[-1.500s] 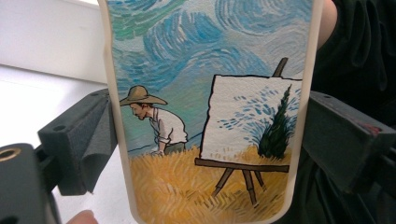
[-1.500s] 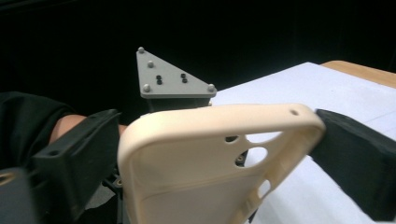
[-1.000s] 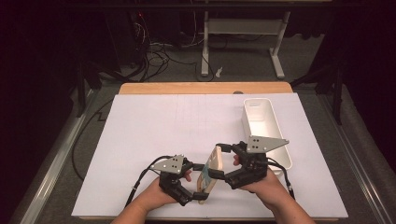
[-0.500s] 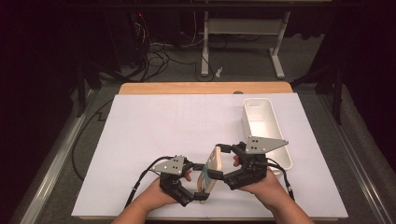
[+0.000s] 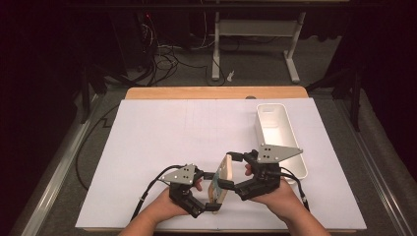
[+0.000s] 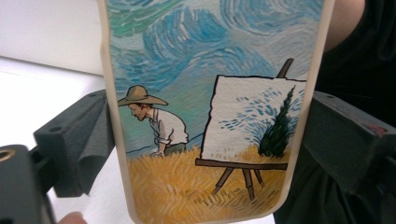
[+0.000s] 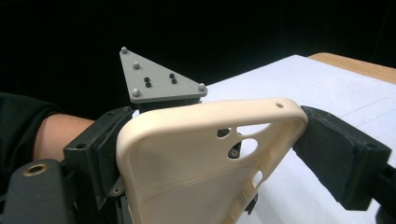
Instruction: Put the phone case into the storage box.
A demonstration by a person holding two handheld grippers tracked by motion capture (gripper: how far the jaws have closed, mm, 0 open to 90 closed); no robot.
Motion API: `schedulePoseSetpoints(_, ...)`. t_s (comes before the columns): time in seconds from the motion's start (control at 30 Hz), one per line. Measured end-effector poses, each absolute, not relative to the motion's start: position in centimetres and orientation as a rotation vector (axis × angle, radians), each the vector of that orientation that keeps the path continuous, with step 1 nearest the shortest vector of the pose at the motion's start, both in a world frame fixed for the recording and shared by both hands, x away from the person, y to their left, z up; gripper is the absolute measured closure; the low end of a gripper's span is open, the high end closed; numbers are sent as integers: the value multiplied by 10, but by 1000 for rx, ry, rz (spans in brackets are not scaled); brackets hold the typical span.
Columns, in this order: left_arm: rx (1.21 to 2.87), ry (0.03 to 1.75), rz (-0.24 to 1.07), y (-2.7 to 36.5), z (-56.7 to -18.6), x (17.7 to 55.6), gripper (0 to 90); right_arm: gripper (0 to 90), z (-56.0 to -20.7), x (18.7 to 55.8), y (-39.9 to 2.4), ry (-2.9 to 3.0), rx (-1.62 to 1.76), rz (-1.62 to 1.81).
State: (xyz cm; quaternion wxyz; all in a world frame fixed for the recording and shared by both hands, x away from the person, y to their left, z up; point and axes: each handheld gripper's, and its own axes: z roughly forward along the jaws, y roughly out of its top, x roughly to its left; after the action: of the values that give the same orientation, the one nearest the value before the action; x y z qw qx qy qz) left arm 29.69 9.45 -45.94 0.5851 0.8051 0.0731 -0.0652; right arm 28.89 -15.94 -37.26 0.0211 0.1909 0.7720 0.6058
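A cream phone case (image 5: 222,183) stands on edge above the near middle of the white table, held from both sides. In the left gripper view its painted back (image 6: 210,116) shows a man in a straw hat and an easel in a wheat field. My left gripper (image 6: 210,140) has a pad pressed on each long edge. In the right gripper view I see the plain cream inside (image 7: 187,172) with its camera holes, and my right gripper (image 7: 205,149) is shut across it. Seen from above, the left gripper (image 5: 214,195) takes the nearer end and the right gripper (image 5: 236,173) the farther end.
A long white tray (image 5: 259,125) lies along the table's right side, just beyond my right hand. White paper (image 5: 172,128) covers the tabletop, with a wooden strip (image 5: 216,92) at the far edge. Cables and a desk frame sit on the floor behind.
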Motion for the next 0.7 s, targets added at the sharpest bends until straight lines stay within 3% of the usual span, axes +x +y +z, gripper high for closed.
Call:
schedulePoseSetpoints(0.27,1877,197,-119,95,-459,297,3,141,-372,289,-160,2384,598,1882)
schedulePoseSetpoints(0.7,1885,201,-96,95,-459,297,1,144,-371,289,-161,2373,600,1881)
